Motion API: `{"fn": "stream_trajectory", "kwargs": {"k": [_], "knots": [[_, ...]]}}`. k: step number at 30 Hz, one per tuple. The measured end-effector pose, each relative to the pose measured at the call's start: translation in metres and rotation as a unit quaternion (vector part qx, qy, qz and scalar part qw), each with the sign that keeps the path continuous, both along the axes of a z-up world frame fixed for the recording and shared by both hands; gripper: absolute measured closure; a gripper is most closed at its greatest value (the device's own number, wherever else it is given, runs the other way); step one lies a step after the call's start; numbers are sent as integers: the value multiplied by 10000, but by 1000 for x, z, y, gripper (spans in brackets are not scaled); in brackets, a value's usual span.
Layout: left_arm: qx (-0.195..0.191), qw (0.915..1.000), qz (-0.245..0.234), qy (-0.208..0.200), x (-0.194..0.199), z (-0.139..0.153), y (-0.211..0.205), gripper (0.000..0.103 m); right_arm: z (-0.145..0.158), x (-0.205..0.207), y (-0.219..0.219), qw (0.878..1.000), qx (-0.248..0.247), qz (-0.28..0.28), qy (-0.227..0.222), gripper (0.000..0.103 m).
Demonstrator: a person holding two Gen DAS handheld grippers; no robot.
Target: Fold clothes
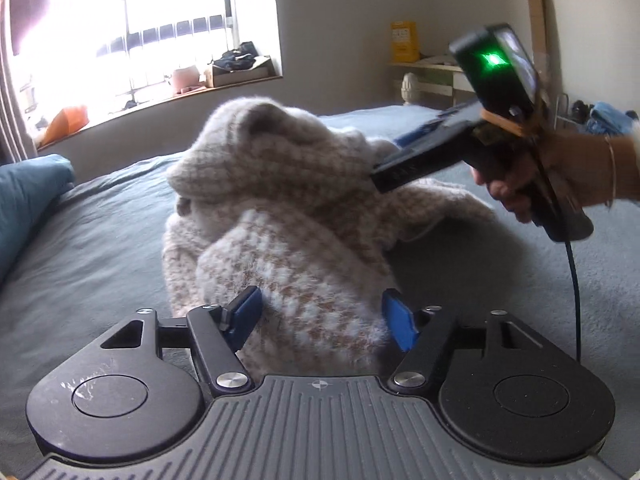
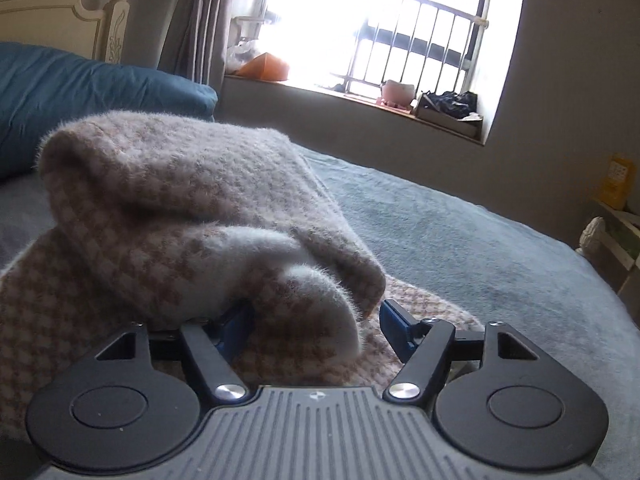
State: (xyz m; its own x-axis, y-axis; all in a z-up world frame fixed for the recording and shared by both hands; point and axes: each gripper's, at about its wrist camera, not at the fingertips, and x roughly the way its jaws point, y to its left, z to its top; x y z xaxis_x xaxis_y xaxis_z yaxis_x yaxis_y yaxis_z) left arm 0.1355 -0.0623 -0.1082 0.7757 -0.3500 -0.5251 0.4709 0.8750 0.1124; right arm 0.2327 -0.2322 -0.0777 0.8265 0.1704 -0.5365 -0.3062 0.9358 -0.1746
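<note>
Sweater point(image 1: 280, 216) heaped on bed point(image 1: 100, 240), pillow point(image 1: 28, 196) beside

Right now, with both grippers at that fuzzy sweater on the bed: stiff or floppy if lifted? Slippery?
Probably floppy: the sweater lies slumped in soft rolls and folds on the bed, so it would likely sag from any single pinch. Probably not slippery: the knit looks thick and hairy, which should catch on the blue pads. Its bulk fills the open left gripper, so a thin-edge grasp seems easier.
</note>
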Motion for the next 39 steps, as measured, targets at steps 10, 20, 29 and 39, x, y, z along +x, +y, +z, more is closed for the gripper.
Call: {"fn": "stream_trajectory", "kwargs": {"k": [10, 20, 29, 39], "knots": [[-646, 9956, 598, 317, 4, -10, 46, 51, 36, -67, 23, 9927, 614, 1016, 196, 96], [-3083, 9412, 975, 979, -46, 27, 171, 42, 30, -136, 104, 9704, 556, 2287, 546, 98], [-2881, 9369, 1096, 1650, -49, 7, 162, 39, 2, -208, 164, 9503, 286, 2917, 1049, 98], [-3268, 8975, 1886, 2286, -38, -26, 194, 50, 42, -245, 163, 9437, -807, 3189, 361, 102]]}}
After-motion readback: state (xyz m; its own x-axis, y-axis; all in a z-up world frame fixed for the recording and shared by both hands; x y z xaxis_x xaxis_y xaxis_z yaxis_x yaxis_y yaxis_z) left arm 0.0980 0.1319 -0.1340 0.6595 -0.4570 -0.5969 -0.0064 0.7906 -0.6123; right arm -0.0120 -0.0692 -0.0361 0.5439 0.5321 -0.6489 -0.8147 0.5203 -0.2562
